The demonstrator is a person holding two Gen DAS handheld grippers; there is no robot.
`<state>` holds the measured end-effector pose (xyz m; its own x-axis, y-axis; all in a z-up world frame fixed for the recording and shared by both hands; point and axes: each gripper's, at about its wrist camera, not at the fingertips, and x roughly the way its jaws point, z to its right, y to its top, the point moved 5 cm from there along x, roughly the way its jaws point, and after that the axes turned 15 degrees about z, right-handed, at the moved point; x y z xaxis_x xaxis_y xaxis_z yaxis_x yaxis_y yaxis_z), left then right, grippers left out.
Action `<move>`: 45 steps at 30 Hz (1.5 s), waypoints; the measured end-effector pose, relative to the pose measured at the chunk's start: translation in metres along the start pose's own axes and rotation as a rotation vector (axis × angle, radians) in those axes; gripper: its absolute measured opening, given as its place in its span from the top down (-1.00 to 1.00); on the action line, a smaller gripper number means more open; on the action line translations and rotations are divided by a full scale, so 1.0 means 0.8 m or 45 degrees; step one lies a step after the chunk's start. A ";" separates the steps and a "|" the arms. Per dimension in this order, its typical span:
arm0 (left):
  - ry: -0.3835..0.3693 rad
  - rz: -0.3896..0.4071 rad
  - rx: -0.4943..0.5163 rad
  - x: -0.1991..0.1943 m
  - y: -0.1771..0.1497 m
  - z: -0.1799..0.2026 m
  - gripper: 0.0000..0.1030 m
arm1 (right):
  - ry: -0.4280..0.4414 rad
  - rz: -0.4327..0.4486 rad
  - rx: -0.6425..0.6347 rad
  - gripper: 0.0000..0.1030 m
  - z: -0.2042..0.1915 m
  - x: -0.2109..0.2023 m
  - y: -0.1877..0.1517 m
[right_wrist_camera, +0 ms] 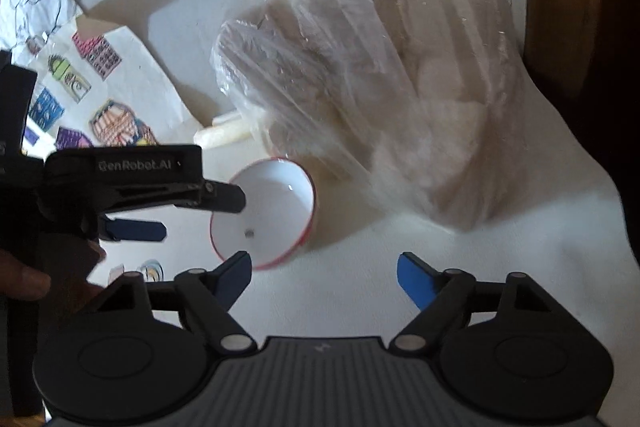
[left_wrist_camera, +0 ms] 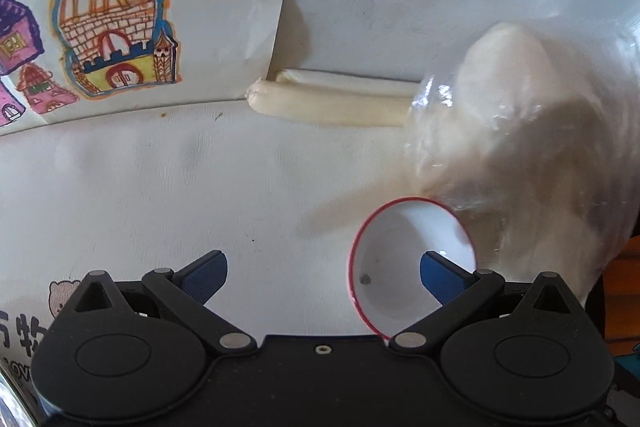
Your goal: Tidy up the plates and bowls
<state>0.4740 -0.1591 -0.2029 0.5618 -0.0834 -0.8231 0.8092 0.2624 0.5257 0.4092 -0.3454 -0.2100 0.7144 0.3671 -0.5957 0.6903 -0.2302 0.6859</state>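
Over the table (left_wrist_camera: 200, 187): my two grippers, angled steeply down
Left gripper (left_wrist_camera: 324, 273): fingers apart, right pad inside bowl (left_wrist_camera: 400, 239)
Right gripper (right_wrist_camera: 324, 281): fingers apart, empty

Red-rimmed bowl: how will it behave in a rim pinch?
The bowl looks glossy and rigid, so the pads may slip on its rim. It seems small and empty, probably light. It sits against the plastic bag, which may drag along when the bowl is lifted.

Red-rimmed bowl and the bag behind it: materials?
Bowl: glossy white with a thin red rim and a bright glint inside; glazed ceramic or melamine, can't tell which. Bag: thin clear plastic film, wrinkled and shiny, pale contents showing through.
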 end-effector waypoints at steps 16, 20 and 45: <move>0.028 0.002 -0.019 0.025 -0.014 0.014 -0.60 | 0.012 -0.045 -0.081 0.23 -0.014 0.054 0.008; -0.013 0.025 -0.107 0.013 -0.014 0.012 -0.15 | 0.030 -0.046 -0.089 0.49 -0.019 0.057 0.007; -0.019 -0.024 -0.267 -0.031 -0.070 -0.009 0.72 | 0.031 -0.088 -0.166 0.76 -0.038 0.017 -0.017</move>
<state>0.4131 -0.1646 -0.2134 0.5508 -0.1036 -0.8282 0.7667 0.4549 0.4530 0.4061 -0.3094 -0.2150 0.6616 0.3999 -0.6343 0.7160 -0.0855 0.6929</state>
